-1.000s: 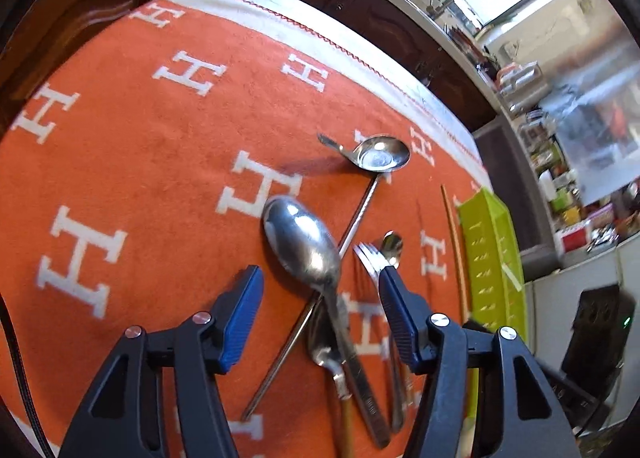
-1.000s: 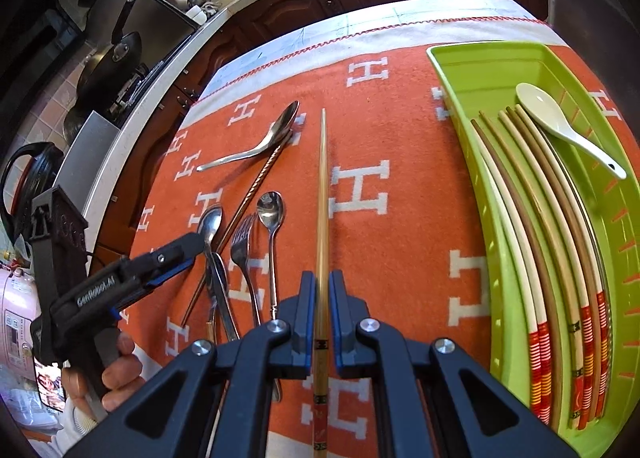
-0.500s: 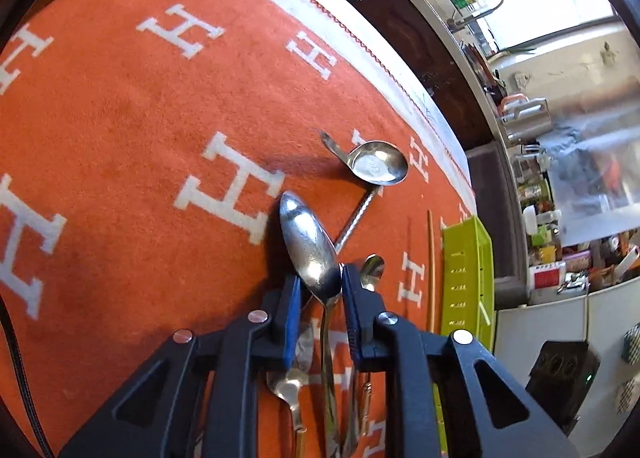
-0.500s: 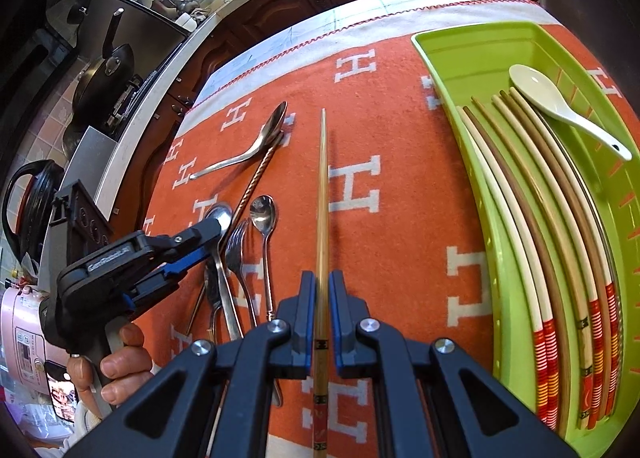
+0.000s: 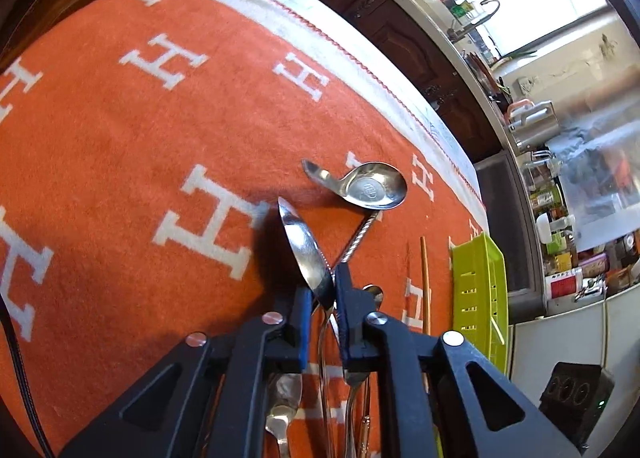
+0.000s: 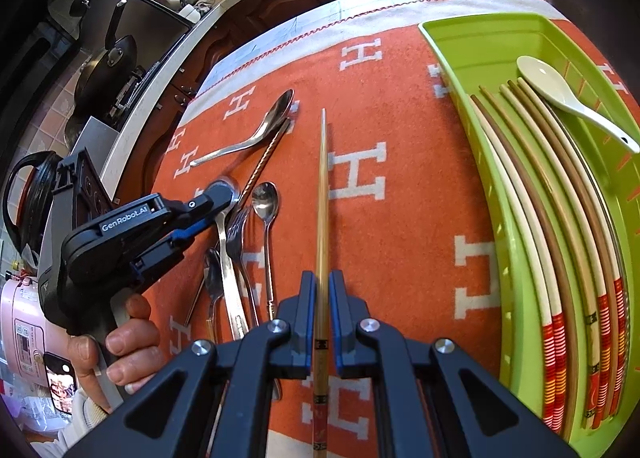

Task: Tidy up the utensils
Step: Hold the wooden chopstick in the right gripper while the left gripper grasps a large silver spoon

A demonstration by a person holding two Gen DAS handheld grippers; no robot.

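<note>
Chopsticks [image 6: 560,242] and a white spoon [image 6: 568,102] fill the green tray [image 6: 472,38], while the left gripper [image 5: 322,290] pinches a steel spoon [image 5: 304,246] and the right gripper [image 6: 322,282] a loose chopstick [image 6: 322,194].

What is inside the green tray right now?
The green tray holds a white ceramic spoon and a row of chopsticks lying lengthwise. The tray floor beneath the chopsticks is covered, and its near end runs out of frame.

steel spoon [image 5: 306,246] tilted, chopstick [image 6: 322,194] flat
</note>
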